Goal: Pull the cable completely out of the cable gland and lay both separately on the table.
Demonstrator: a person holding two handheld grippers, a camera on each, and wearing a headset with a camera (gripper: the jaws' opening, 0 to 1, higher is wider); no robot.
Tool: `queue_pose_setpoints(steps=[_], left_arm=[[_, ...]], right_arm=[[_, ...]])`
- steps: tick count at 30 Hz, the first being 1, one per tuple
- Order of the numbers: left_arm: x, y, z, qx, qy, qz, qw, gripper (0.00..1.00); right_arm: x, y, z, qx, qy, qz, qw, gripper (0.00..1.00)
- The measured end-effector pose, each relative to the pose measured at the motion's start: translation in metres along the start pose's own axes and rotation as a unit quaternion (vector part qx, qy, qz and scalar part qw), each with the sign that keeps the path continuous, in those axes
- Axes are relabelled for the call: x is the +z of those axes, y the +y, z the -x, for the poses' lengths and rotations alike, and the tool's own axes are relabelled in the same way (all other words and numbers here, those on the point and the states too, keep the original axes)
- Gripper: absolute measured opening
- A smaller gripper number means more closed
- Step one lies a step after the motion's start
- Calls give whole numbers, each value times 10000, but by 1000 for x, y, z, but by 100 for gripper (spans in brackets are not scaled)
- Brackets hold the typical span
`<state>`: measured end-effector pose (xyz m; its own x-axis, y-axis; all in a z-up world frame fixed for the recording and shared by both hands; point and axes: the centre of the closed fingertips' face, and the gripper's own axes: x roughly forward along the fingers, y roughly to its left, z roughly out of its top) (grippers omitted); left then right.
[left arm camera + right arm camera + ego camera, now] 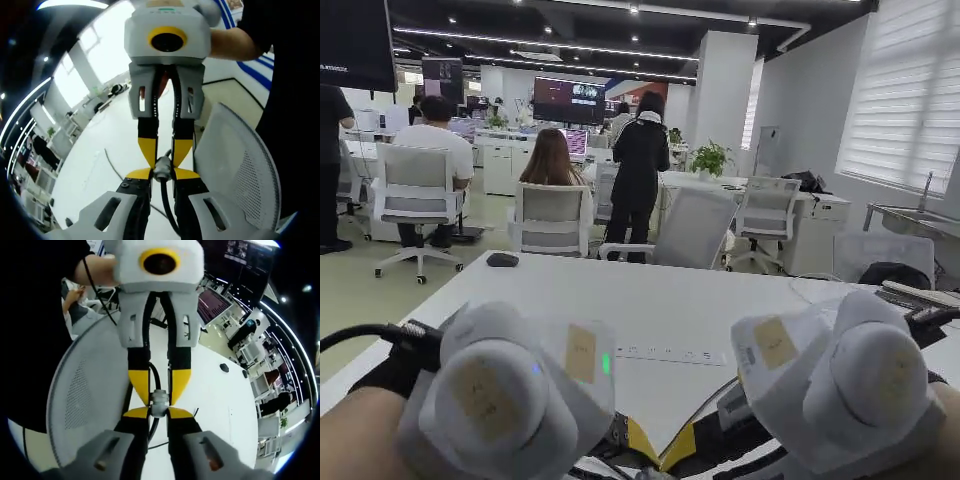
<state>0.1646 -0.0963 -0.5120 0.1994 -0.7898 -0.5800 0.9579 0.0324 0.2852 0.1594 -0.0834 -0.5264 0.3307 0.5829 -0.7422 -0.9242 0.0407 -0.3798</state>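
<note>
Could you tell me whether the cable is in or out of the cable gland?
In: the black cable runs straight into the cable gland, with no gap between them.

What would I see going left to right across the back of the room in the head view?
Person at the left edge → seated person in a white shirt → seated person with long hair → standing person in black → potted plant → window blinds.
</note>
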Motion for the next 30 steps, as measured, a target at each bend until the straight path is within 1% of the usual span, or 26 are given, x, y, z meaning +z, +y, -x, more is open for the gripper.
queue_pose_setpoints(steps=[2, 3, 4, 5, 6, 7, 8, 10, 11, 13, 14, 16, 17, 18, 20, 23, 27, 30], left_arm=[[-3, 0, -3, -2, -33, 101, 9999, 16], [-4, 1, -4, 35, -52, 105, 9999, 16], [-5, 2, -5, 102, -96, 169, 9998, 16], [-7, 3, -6, 151, -75, 197, 9997, 17], [-11, 4, -6, 204, -25, 169, 9996, 17], [-14, 4, -6, 252, 31, 98, 9996, 17], [-18, 6, -5, 359, 109, -16, 9993, 17], [-21, 3, -5, 411, 150, -98, 9990, 17], [-21, 2, -4, 451, 136, -125, 9988, 17], [-18, -1, -4, 444, 39, -66, 9990, 17], [-15, -3, -4, 420, -9, -74, 9991, 17], [-11, -5, -3, 438, -72, -62, 9990, 17], [-8, -6, -3, 450, -95, -89, 9989, 17], [-6, -5, -2, 482, -133, -106, 9987, 17], [-6, -4, -2, 521, -107, -123, 9985, 17], [-12, 2, 0, 650, 46, -194, 9977, 17], [-17, 5, 4, 737, 76, -34, 9972, 17], [-24, 6, 5, 809, 178, -39, 9966, 17]], right_arm=[[-3, 1, -2, -15, 77, 64, 9999, 12], [-5, -1, -4, -65, 113, 34, 9999, 12], [-7, -3, -3, -163, 119, -61, 9998, 13], [-7, -4, -4, -246, 45, -224, 9994, 15], [-10, -4, -4, -379, -65, -538, 9978, 22], [-14, -6, -4, -501, -73, -675, 9964, 27], [-21, -6, -5, -670, -33, -783, 9947, 27], [-32, -4, -8, -872, 116, -778, 9931, 18], [-34, -4, -9, -990, 138, -808, 9917, 17], [-34, -2, -10, -1080, 99, -845, 9905, 17], [-30, -1, -10, -1106, -3, -900, 9898, 16], [-22, 0, -9, -1158, -165, -889, 9892, 12], [-20, -2, -7, -1232, -208, -834, 9886, 9], [-19, -3, -6, -1278, -216, -799, 9883, 3], [-22, -5, -3, -1311, -177, -852, 9875, 3], [-33, -9, 2, -1458, -97, -1000, 9842, 3], [-42, -9, 7, -1554, -106, -1165, 9809, 3], [-49, -8, 9, -1615, -116, -1268, 9786, 3]])
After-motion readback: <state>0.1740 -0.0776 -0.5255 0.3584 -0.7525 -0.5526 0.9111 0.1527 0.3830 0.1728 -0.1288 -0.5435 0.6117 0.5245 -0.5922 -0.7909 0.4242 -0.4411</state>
